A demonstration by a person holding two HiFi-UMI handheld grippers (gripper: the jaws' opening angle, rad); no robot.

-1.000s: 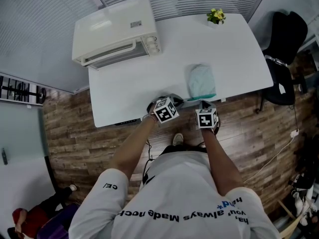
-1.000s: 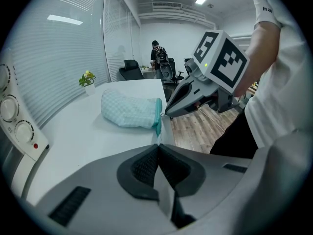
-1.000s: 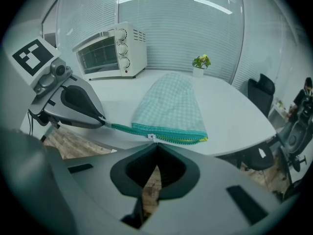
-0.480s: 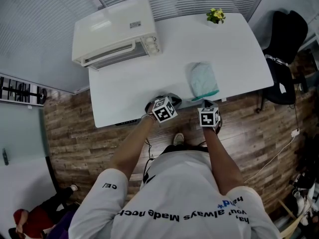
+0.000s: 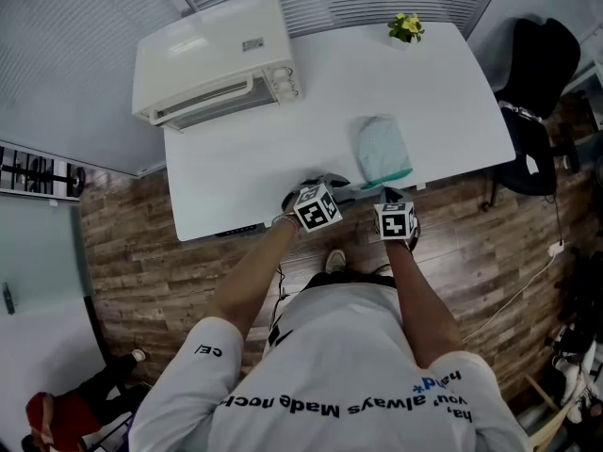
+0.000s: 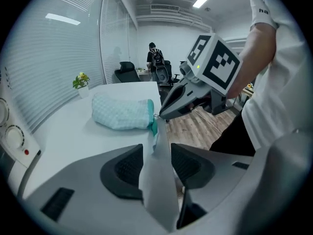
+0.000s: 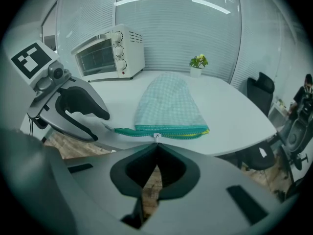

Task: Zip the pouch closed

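Observation:
A teal checked pouch (image 5: pixel 382 151) (image 7: pixel 168 106) (image 6: pixel 122 112) lies on the white table (image 5: pixel 283 149) at its front edge. Its green zipper band (image 7: pixel 161 129) faces me. My right gripper (image 7: pixel 157 143) (image 5: pixel 386 194) is shut on the small white zipper pull (image 7: pixel 157 137) near the middle of the band. My left gripper (image 6: pixel 156 141) (image 7: pixel 100 124) (image 5: pixel 341 189) is at the band's left tail. Its jaws are opening, with the tail's tip between them and the pads apart from it.
A white toaster oven (image 5: pixel 212 59) (image 7: pixel 105 53) stands at the table's back left and a small potted plant (image 5: pixel 408 29) (image 7: pixel 197 62) at the back right. A black office chair (image 5: pixel 542 83) stands on the wooden floor to the right. A person (image 6: pixel 155 58) is far off in the room.
My left gripper has shifted a little to the right, toward the pouch's near corner. The right gripper and the pouch have stayed where they were.

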